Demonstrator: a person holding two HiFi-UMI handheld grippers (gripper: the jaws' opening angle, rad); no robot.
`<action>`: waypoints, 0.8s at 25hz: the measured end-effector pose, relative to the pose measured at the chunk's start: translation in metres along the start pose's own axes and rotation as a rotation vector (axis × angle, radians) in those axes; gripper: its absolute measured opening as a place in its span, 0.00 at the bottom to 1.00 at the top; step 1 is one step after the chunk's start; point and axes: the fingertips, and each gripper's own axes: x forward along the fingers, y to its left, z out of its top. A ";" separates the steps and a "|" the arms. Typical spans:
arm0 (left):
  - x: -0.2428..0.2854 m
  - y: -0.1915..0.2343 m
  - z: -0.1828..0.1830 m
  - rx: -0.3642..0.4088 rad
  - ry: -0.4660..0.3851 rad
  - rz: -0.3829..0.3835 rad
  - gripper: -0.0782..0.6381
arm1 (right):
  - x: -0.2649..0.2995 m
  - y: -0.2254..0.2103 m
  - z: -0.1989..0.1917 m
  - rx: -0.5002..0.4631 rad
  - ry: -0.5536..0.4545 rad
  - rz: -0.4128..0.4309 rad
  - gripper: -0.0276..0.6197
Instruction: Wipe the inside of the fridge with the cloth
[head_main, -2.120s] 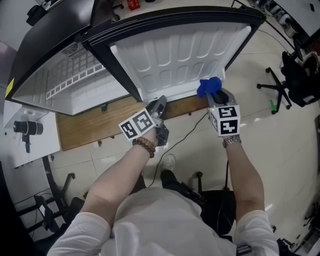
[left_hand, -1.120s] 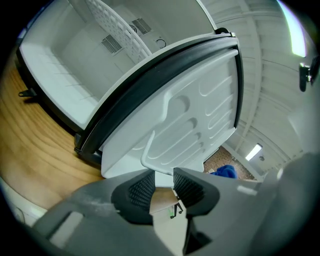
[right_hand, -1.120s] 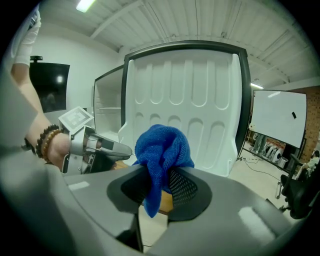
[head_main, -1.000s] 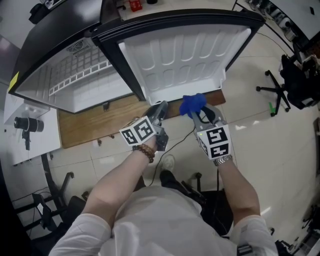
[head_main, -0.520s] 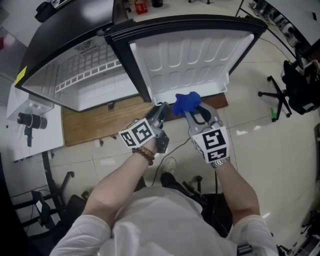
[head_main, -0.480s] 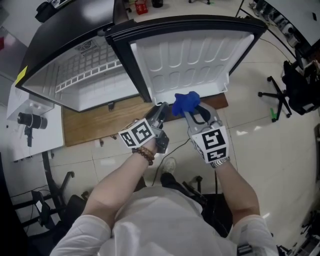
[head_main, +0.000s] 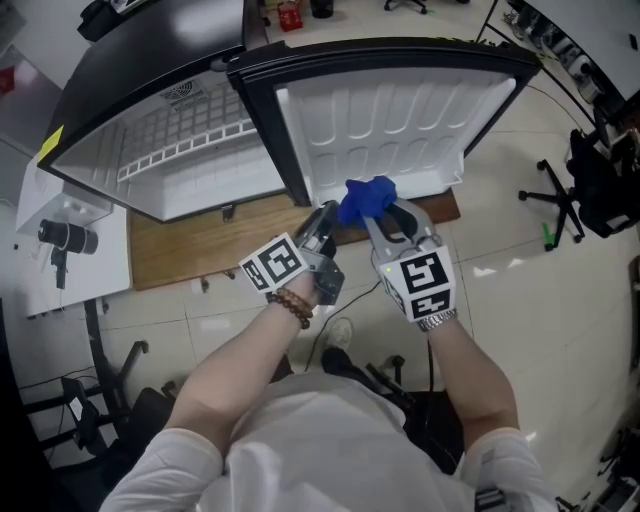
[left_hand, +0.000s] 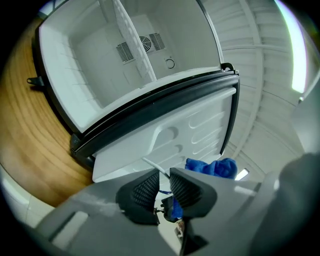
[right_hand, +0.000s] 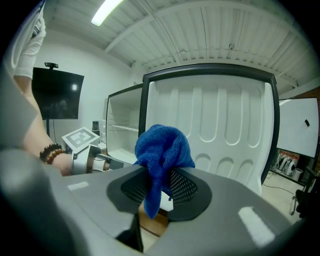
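Observation:
The fridge (head_main: 150, 130) stands open, with its white inside (left_hand: 115, 55) bare and its door liner (head_main: 390, 120) facing me. A blue cloth (head_main: 365, 197) is bunched between the pads of my right gripper (head_main: 380, 212), which is shut on it just in front of the door's lower edge. In the right gripper view the cloth (right_hand: 162, 150) hangs down through the right gripper (right_hand: 160, 187). My left gripper (head_main: 322, 215) hovers close beside it on the left. Its jaws are closing to a narrow gap with nothing between them, as the left gripper (left_hand: 164, 181) shows in its own view.
The fridge rests on a wooden board (head_main: 200, 245) on the tiled floor. A white table with a small camera (head_main: 65, 237) stands at the left. An office chair base (head_main: 560, 190) and a dark bag (head_main: 605, 170) are at the right. A cable (head_main: 360, 285) trails below the grippers.
My right gripper has carried the cloth leftward from the door's right corner to beside the left gripper. The left gripper has barely moved.

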 end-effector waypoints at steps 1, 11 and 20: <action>0.001 -0.001 0.001 -0.006 -0.003 -0.004 0.21 | 0.001 0.000 0.002 0.000 -0.001 0.000 0.19; 0.007 -0.007 0.013 -0.048 -0.027 -0.034 0.18 | 0.019 0.006 0.002 0.017 0.005 0.013 0.19; 0.010 -0.009 0.015 -0.029 -0.023 -0.034 0.15 | 0.041 0.008 0.000 0.055 0.026 0.016 0.19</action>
